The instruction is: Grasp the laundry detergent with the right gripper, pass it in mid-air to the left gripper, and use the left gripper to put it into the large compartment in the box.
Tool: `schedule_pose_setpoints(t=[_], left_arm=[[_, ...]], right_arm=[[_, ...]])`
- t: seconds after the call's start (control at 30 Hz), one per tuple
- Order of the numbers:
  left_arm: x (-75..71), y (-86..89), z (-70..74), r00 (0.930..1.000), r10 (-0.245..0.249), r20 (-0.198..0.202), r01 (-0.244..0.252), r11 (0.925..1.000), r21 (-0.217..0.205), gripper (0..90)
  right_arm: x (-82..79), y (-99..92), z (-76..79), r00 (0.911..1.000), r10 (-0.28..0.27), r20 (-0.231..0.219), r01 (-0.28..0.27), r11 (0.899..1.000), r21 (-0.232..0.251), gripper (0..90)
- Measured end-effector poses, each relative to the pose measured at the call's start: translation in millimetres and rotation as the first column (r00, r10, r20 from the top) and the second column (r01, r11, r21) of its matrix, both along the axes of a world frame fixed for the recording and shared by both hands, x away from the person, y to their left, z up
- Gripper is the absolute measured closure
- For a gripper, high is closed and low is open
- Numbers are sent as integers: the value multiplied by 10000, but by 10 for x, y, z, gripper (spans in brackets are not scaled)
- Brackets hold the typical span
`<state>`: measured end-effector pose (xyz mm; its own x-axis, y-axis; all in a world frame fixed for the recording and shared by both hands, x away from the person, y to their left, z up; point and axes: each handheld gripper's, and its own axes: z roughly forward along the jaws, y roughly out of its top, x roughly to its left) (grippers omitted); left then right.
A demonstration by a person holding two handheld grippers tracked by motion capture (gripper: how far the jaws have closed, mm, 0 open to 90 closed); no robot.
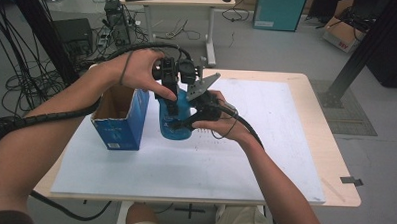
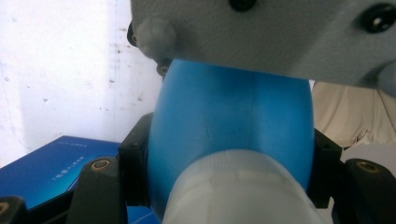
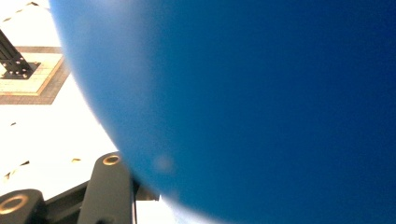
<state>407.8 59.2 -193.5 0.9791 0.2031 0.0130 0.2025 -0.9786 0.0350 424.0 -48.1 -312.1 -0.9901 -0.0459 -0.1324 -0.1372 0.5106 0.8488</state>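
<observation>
- Blue bottle (image 2: 233, 126): upright on white board (image 1: 265, 159), white cap nearest the lens.
- Left gripper (image 1: 173, 103): jaws clamped on its sides.
- Right gripper (image 1: 188, 122): against bottle; jaw state cannot be told.
- Blue box (image 1: 121, 122): just beside bottle.

We read the blue bottle (image 2: 229, 126) as smooth plastic with a soft satin sheen, its whitish cap (image 2: 238, 191) translucent and slightly frosted. The jaws gripping it look like matt black plastic with brass-coloured inserts, and the grey plate (image 2: 280, 32) above them shows a fine, dull, printed-plastic texture. We note an open blue box (image 1: 120, 118) of glossy printed cardboard with a raw brown inside, standing on a matt white board (image 1: 265, 159), scuffed and speckled, laid over a pale wood-look table (image 1: 335, 162).
</observation>
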Motion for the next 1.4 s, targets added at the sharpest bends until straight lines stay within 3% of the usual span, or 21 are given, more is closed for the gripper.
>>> schedule_pose_setpoints(t=[0.03,0.17,0.23,0.27,0.6,1.27,1.3,1.4], left_arm=[[-7,3,-10,9999,-24,159,25,10000,-62,366],[-8,2,-16,9999,-33,102,34,10000,-55,367],[-1,0,-10,9998,-116,-170,117,9999,38,368],[-7,-2,-24,10000,-68,-10,68,10000,52,369],[-3,-17,-20,9998,-8,-174,11,9999,170,371],[10,8,-40,9989,133,-439,-128,9999,107,373],[10,11,-40,9989,127,-448,-122,9999,110,372],[11,14,-42,9990,144,-430,-140,9999,100,373]], right_arm=[[0,1,-1,10000,-15,13,15,10000,11,429],[-15,-4,-6,9998,111,-191,-111,9999,13,428],[-18,-5,-14,9996,147,-258,-146,9999,33,427],[-19,-4,-18,9996,163,-249,-162,9999,38,427],[-10,-9,-41,9997,179,-184,-176,9997,171,423],[1,7,-75,9972,410,-619,-397,9990,217,413],[-12,-1,-76,9959,330,-840,-322,9994,116,411],[13,-1,-78,9966,389,-729,-368,9989,299,408]])
